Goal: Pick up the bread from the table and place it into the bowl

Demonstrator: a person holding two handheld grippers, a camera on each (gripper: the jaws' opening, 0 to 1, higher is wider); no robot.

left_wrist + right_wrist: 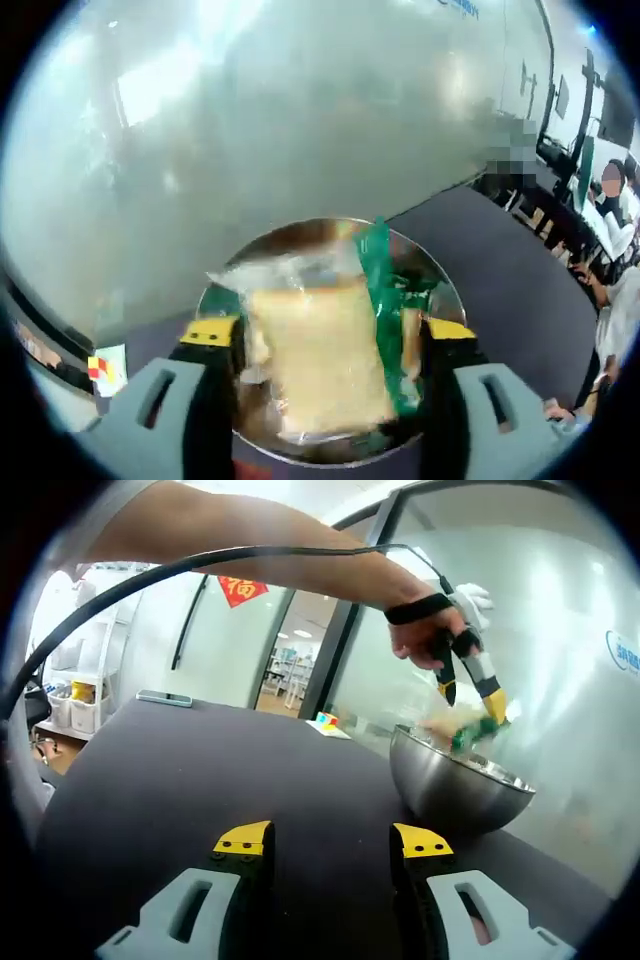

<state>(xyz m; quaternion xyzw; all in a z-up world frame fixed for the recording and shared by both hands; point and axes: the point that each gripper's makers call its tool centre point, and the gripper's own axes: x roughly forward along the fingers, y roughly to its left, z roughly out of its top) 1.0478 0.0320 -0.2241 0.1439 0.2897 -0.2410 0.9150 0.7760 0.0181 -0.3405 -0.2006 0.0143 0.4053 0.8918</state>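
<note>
While the bagged bread (322,360) hung between the jaws of the left gripper (325,350), it sat right over the steel bowl (440,275), and what a spot to be in! The slice in its clear wrapper, green printed edge to one side, was pinched across its width by both yellow-tipped jaws, closed in snugly against the bag. In the right gripper view that same gripper (470,695) showed from the side, held in a person's hand (425,640) with a cable trailing back along the arm, its tips dipping at the bowl (455,775) rim with a flash of green wrapper at them.

The right gripper (330,842) idled low over the dark table (180,780), jaws parted wide with nothing between them, well apart from the bowl.

So the drop looked near, by my read. The danger? That slippery wrapper: the loose upper end of the bag could drape over the rim, leaving the bread half out. A release too near the edge could tip it onto the table. And the bowl was round-bottomed and unbraced, so a nudge from the descending jaws might rock or slide it across the tabletop.
</note>
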